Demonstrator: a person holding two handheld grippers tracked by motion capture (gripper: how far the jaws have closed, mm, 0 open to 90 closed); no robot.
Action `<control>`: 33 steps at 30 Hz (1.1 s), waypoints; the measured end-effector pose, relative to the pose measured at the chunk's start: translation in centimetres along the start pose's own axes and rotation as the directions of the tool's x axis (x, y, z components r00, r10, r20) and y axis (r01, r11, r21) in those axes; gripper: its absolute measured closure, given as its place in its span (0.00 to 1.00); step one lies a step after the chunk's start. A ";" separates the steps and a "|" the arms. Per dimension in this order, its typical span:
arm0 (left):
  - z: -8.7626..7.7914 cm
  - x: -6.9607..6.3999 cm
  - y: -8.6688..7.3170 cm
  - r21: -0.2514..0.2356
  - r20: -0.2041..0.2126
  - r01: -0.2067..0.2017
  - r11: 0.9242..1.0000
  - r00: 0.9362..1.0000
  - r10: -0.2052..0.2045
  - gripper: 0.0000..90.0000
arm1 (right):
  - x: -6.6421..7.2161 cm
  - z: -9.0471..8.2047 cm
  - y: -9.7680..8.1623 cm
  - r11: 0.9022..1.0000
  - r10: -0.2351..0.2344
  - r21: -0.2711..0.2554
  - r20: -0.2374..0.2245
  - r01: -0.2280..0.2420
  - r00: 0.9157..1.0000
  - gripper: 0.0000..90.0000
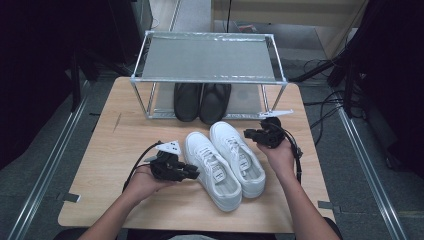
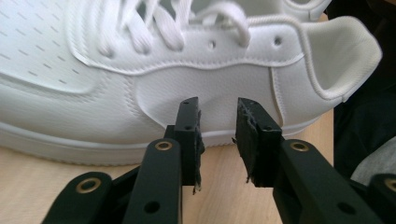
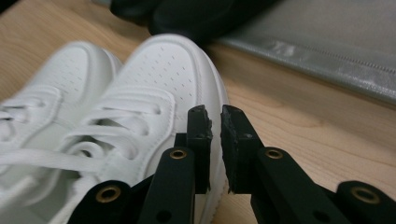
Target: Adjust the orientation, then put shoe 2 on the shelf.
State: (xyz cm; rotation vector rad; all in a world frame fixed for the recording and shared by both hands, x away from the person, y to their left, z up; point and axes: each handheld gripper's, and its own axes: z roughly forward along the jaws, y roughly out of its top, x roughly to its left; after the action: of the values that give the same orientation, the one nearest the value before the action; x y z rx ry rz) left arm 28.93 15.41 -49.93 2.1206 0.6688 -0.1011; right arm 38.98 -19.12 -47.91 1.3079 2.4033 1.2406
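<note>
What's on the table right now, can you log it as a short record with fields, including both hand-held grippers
surface: wooden table
rack: metal two-tier shoe rack at the far edge
lower shelf: pair of black shoes
table front: pair of white sneakers, side by side, toes toward the rack
left hand-held gripper: beside the left sneaker's side, jaws apart, nothing between them
right hand-held gripper: beside the right sneaker, narrow gap between jaws, nothing held

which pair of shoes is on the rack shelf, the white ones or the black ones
The black shoes: they sit side by side on the lower shelf of the metal rack, while the white sneakers lie on the wooden table before it.
</note>
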 end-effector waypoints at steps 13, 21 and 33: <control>-2.3 1.2 -0.3 -0.010 -0.037 0.077 0.997 0.996 -0.077 0.53 | 1.9 -1.9 0.1 0.998 -0.047 -0.042 -0.044 0.045 0.998 0.83; -2.9 2.4 0.0 -0.019 -0.064 0.117 0.993 0.991 -0.118 0.45 | 3.1 -2.9 -0.2 0.996 -0.067 -0.058 -0.050 0.064 0.996 0.79; -2.8 3.7 1.3 -0.045 -0.063 0.118 0.992 0.991 -0.120 0.43 | 5.5 -4.7 -1.8 0.992 -0.075 -0.105 -0.065 0.068 0.995 0.66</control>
State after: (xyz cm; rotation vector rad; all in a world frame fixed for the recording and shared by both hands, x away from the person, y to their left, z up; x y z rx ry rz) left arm 32.27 18.56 -48.48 2.0514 0.8299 -0.0827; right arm 32.22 -18.35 -44.78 1.1583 2.3737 1.3915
